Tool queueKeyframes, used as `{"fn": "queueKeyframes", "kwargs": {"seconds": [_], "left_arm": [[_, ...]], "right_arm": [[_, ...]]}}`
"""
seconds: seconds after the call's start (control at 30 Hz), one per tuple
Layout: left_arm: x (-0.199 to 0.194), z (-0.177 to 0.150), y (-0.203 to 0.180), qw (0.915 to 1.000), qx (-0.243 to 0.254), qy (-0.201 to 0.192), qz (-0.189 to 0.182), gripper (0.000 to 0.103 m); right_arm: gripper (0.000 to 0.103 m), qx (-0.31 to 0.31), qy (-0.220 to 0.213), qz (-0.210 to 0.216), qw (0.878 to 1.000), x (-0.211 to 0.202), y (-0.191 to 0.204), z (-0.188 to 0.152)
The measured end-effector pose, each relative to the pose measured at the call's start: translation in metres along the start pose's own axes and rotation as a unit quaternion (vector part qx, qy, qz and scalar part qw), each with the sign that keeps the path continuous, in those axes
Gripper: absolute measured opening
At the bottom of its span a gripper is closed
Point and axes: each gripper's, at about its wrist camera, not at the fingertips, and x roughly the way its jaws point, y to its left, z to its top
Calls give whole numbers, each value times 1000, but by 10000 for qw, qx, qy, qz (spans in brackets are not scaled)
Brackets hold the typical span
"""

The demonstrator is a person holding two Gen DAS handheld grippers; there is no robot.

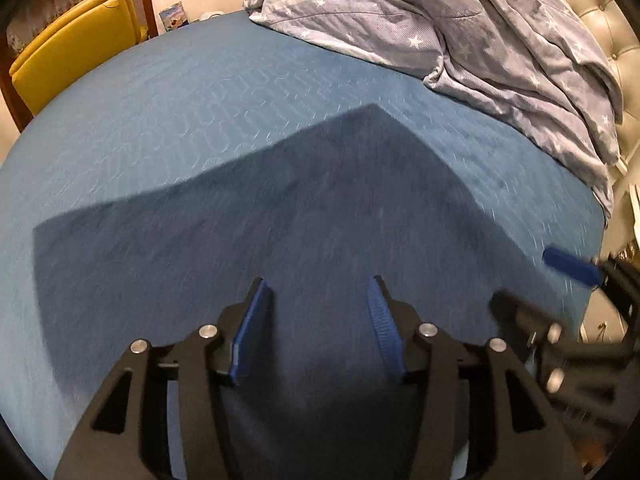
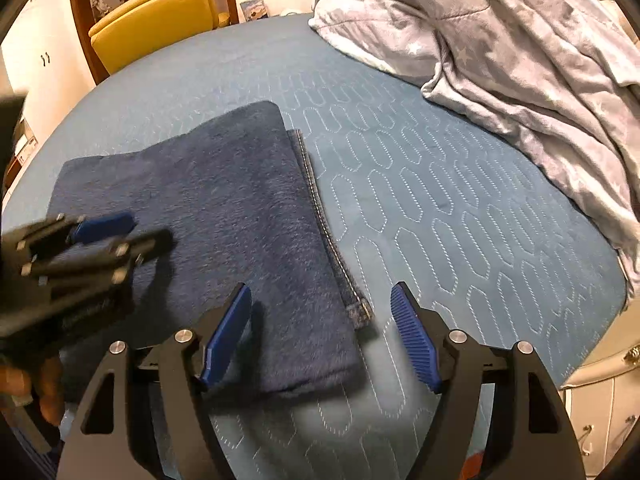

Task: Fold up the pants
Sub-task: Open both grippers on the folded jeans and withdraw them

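The pants lie folded into a compact dark rectangle on the blue quilted bed, one stitched hem edge protruding along the right side. The left gripper hovers over the fabric, fingers moderately apart, holding nothing. The right gripper stands at the near right corner, fingers wide, empty, straddling the hem end. The fold appears essentially complete; the step in hand is judged to be release and tidy-up. Withdraw both grippers without snagging the top layer. If squaring the protruding hem, nudge it gently. Keep clear of the crumpled duvet.
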Motion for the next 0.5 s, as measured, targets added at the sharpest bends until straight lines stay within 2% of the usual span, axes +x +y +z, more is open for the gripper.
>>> {"fn": "queueKeyframes", "kwargs": {"seconds": [0.1, 0.27, 0.33, 0.5], "left_arm": [[-29, -21, 7, 9999, -38, -35, 147, 53], [-98, -53, 28, 9983, -377, -183, 410, 72], [-129, -69, 37, 9967, -577, -292, 485, 85], [-179, -97, 47, 9946, -795, -375, 556, 100]], "right_arm": [[71, 133, -25, -53, 9999, -18, -3, -5], [74, 331, -115, -189, 9992, -60, 3, -20], [75, 344, -190, -236, 9990, -76, 11, -26], [77, 345, -422, -294, 9981, -118, 31, -35]]}}
